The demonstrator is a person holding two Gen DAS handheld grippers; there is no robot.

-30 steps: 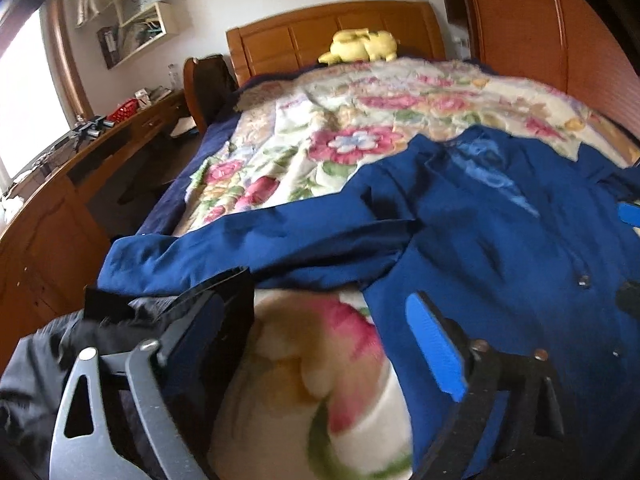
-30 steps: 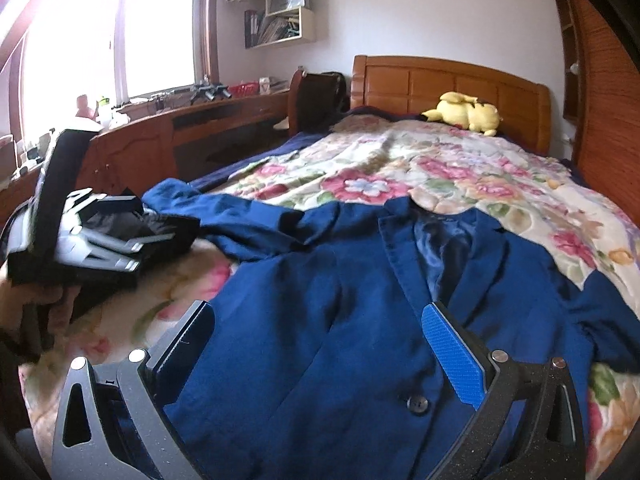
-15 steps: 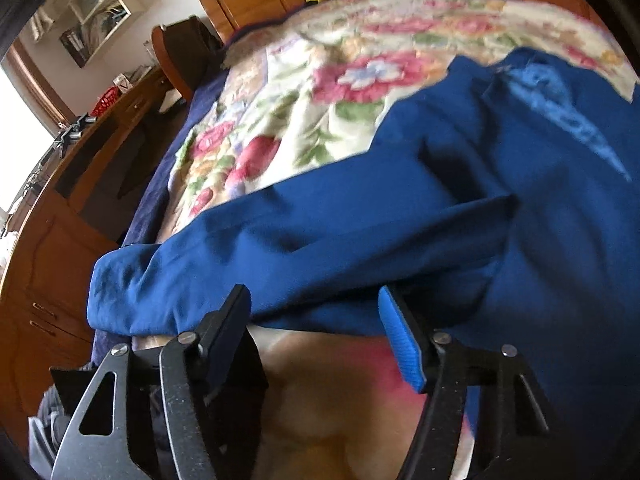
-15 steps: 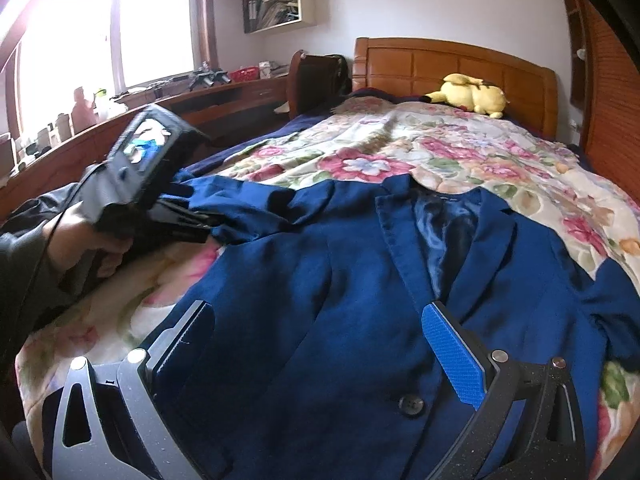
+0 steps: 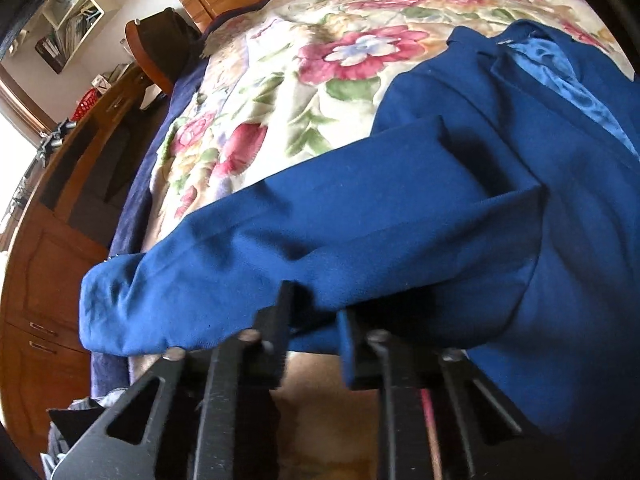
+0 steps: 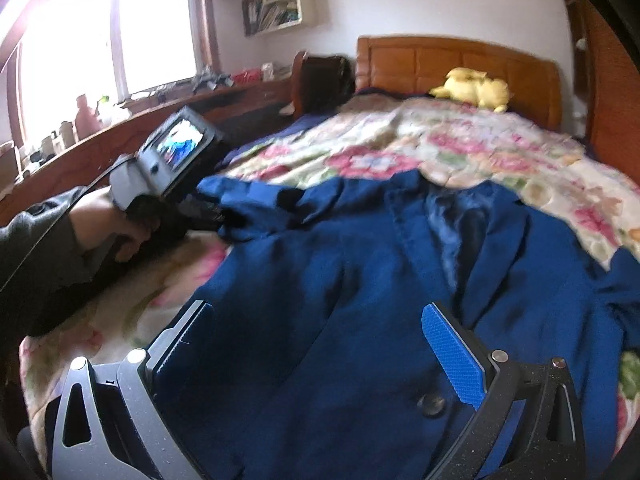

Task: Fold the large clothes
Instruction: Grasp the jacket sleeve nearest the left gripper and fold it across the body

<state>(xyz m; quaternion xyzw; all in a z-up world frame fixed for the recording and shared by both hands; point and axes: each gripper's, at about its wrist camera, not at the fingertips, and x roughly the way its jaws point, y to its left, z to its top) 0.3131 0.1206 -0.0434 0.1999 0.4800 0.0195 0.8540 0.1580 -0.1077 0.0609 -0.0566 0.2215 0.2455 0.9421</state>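
Observation:
A navy blue jacket (image 5: 460,200) lies open, front up, on the flowered bedspread (image 5: 280,92). Its sleeve (image 5: 240,264) stretches out to the left, cuff near the bed's edge. My left gripper (image 5: 314,312) points down at the sleeve's near edge; its jaws are closing with a fold of sleeve cloth pinched between them. In the right wrist view a hand holds that left gripper (image 6: 212,216) at the sleeve (image 6: 256,196). My right gripper (image 6: 316,308) hovers open over the jacket's front (image 6: 360,280), near a button (image 6: 430,404), with nothing gripped.
A yellow plush toy (image 6: 476,90) lies by the wooden headboard (image 6: 440,60). A wooden desk (image 6: 120,136) with small items runs along the left under the window, with a chair (image 6: 320,80) beside the bed. A wooden wardrobe (image 6: 608,100) stands on the right.
The left gripper swung down and over to the sleeve, and its jaws went from wide open to nearly together around the sleeve's edge. The right gripper held still.

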